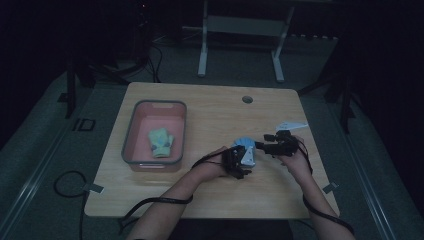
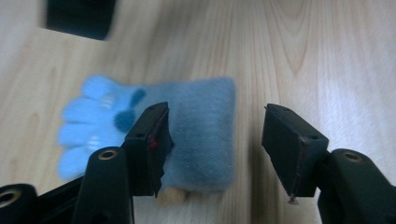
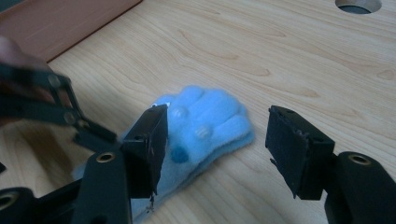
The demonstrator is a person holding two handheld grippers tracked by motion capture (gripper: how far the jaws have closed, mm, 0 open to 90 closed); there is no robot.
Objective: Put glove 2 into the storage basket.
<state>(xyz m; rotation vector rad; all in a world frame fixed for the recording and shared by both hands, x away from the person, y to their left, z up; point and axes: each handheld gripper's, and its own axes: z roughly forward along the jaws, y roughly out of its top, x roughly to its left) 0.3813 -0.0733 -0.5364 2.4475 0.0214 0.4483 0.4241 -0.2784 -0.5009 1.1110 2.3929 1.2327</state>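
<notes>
- On the wooden surface (image 1: 210, 107), near its front right part, lay a light blue glove (image 1: 245, 150) — fuzzy, with a greyer cuff and short fingers bearing small dark and pale dots.
- My left gripper (image 2: 215, 140) sat at the cuff end of the glove. Its jaws stood apart: one pad overlapped the cuff in the left gripper view, the other hung over bare wood just beside the cuff's edge. I could not see either pad pressing on the fabric.
- My right gripper (image 3: 217, 149) came in from the finger end. Its jaws were apart too — one pad over the glove near the dotted fingers, the other above bare wood just past the fingertips. Whether that first pad touched the fabric, I could not tell.
- From the high view, my left hand (image 1: 212, 165) and right hand (image 1: 295, 157) faced each other across the glove, my left gripper (image 1: 239, 162) and right gripper (image 1: 272, 145) close to it on either side, cables trailing back along my forearms.
- Well apart to the left stood a pink tray (image 1: 131, 135) with a grey rim, and inside it lay a pale green glove (image 1: 161, 142).
- Toward the far edge of the surface was a round cable hole (image 1: 247, 99).
</notes>
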